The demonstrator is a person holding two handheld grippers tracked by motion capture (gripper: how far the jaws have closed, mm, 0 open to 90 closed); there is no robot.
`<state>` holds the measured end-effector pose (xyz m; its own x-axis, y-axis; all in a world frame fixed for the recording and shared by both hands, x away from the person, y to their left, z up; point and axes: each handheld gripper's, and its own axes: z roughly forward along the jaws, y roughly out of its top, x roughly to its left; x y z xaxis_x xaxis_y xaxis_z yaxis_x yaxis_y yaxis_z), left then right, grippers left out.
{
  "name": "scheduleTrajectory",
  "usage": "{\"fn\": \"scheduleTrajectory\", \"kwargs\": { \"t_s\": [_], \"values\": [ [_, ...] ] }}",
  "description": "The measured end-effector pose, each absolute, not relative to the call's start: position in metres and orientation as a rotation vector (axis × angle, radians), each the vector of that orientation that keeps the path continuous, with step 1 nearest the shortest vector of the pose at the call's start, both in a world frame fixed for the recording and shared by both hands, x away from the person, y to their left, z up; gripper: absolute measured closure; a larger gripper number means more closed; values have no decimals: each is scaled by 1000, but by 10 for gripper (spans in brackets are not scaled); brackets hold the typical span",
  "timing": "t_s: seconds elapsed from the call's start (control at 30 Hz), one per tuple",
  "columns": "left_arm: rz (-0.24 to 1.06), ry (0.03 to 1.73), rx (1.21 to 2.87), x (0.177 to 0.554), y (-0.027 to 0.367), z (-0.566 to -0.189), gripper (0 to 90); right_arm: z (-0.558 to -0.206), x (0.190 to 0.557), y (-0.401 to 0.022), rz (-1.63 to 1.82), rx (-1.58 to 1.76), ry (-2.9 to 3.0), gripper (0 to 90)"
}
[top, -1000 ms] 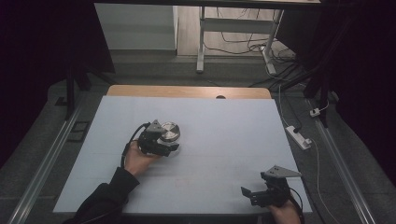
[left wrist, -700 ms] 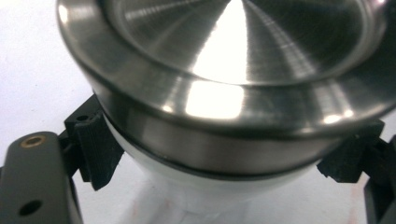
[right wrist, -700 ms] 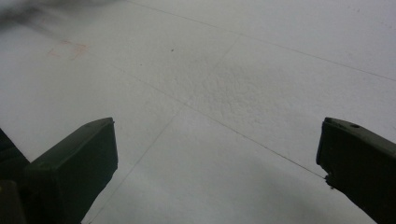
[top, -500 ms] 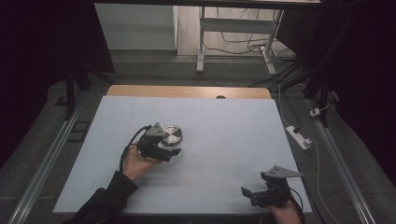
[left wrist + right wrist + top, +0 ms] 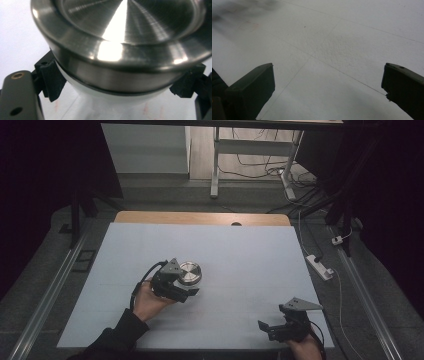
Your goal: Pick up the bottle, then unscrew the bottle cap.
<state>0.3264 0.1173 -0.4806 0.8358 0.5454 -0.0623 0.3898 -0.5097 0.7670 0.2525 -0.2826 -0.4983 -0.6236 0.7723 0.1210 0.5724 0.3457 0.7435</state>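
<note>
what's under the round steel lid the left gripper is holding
Under the steel lid sits a white container, pinched by the left gripper. Its contents stay covered.

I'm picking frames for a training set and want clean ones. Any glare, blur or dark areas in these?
Left gripper view: bright glare streaks on the metal lid, close and soft. Right gripper view: the table is sharp mid-frame, its far left corner smeared. High view: table evenly lit, surroundings almost black.

round steel-lidded white container [image 5: 190, 273] | upright | centre-left on table, lid on
</note>
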Motion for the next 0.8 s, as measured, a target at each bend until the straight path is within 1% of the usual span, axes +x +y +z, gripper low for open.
{"fn": "scheduleTrajectory", "kwargs": {
  "t_s": [0.47,0.8],
  "values": [
    [183,609,2180,311,97,-481,158,-498,253,-282,1145,1204,2365,0],
    [178,599,2181,310,95,-481,158,-498,254,-283,1144,1223,2366,0]
  ]
}}
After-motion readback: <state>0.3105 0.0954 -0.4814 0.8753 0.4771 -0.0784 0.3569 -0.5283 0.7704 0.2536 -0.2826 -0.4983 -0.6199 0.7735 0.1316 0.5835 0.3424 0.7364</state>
